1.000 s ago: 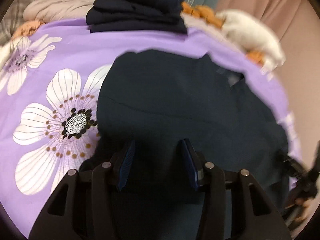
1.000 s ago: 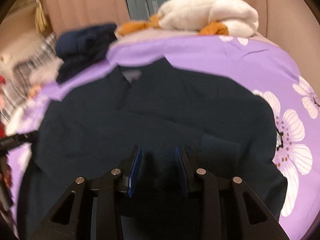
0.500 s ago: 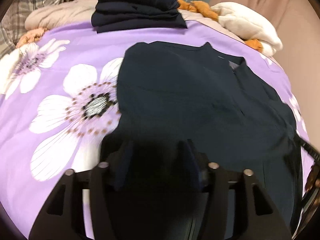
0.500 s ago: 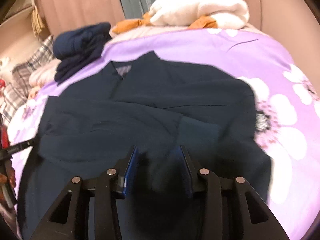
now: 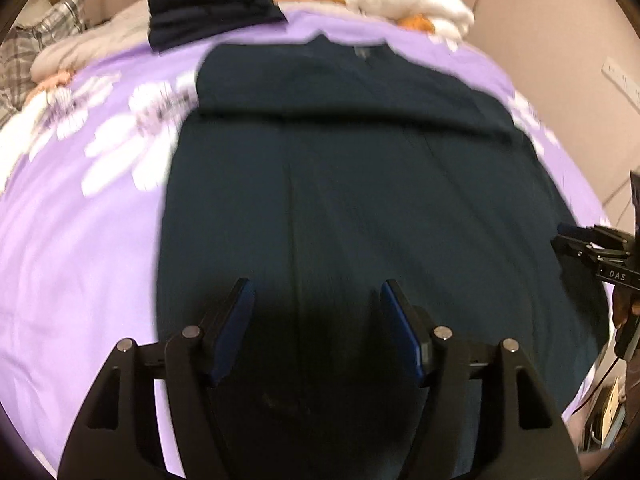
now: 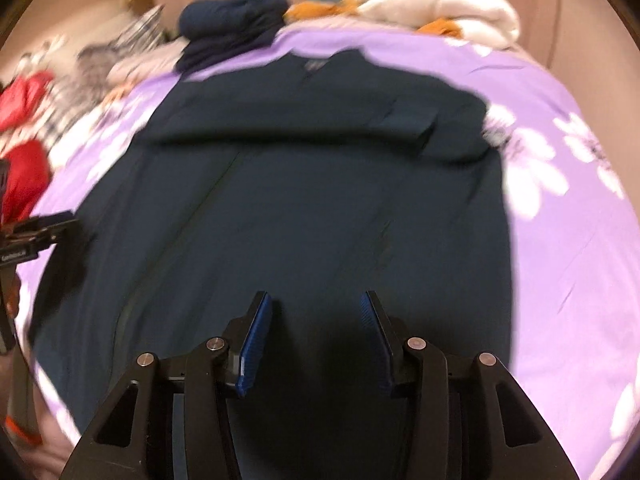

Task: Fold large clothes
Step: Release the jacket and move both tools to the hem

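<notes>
One dark navy garment lies flat, soft and matte, mid-frame on the purple floral sheet. Left gripper and right gripper both gape wide, holding nothing (blue ribbed pads). One folded navy stack upper left.

Dim warm indoor light, heavy motion blur, fisheye bulge with black corners, soft shadow beneath both jaws.

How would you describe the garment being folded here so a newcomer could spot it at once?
Start from the purple bedspread printed with white flowers. Spread flat across its middle, directly ahead of both open grippers, lies the dark navy garment, its neckline pointing toward the far edge. Unlike the folded navy stack and the white bundle at the far end, it is laid out large and flat.
</notes>
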`<state>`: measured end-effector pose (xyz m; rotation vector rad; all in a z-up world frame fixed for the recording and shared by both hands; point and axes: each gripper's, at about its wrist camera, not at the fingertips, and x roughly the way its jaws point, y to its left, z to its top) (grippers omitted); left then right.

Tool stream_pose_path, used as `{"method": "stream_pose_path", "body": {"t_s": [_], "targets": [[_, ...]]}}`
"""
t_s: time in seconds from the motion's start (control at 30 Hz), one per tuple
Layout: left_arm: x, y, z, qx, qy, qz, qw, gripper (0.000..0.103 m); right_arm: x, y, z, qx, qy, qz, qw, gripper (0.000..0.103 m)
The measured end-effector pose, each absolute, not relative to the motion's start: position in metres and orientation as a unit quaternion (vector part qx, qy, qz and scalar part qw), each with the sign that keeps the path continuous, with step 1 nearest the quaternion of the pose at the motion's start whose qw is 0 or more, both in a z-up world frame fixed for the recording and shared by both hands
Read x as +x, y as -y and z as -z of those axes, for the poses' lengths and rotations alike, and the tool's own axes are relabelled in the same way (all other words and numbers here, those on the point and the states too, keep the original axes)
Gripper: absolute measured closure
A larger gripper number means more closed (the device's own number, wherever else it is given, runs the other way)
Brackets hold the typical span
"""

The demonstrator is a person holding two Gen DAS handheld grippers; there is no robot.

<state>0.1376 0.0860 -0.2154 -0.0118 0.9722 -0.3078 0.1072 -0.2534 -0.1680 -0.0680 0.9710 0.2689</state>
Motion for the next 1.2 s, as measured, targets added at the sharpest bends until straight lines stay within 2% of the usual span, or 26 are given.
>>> {"method": "stream_pose_path", "body": {"t_s": [0.17, 0.37, 0.47, 0.8, 1.2], "targets": [[0.103, -0.081, 0.232, 0.016, -0.454, 0.126, 0.882, 0.037, 0.087, 0.254, 0.182, -0.038, -0.450, -0.111, 0.885, 0.056], [0.073, -0.105, 0.226, -0.040, -0.463, 0.115, 0.878, 0.035, 0.064, 0.268, 0.181, 0.008, -0.455, -0.095, 0.885, 0.056], [0.053, -0.122, 0.217, -0.077, -0.455, 0.097, 0.882, 0.031, 0.044, 0.269, 0.178, 0.005, -0.452, -0.078, 0.888, 0.054], [0.029, -0.155, 0.204, -0.149, -0.450, 0.033, 0.880, 0.025, 0.022, 0.304, 0.164, 0.101, -0.433, -0.055, 0.894, 0.050], [0.006, -0.172, 0.208, -0.155, -0.451, 0.017, 0.879, 0.021, 0.014, 0.342, 0.168, 0.208, -0.432, -0.028, 0.877, 0.047]]}}
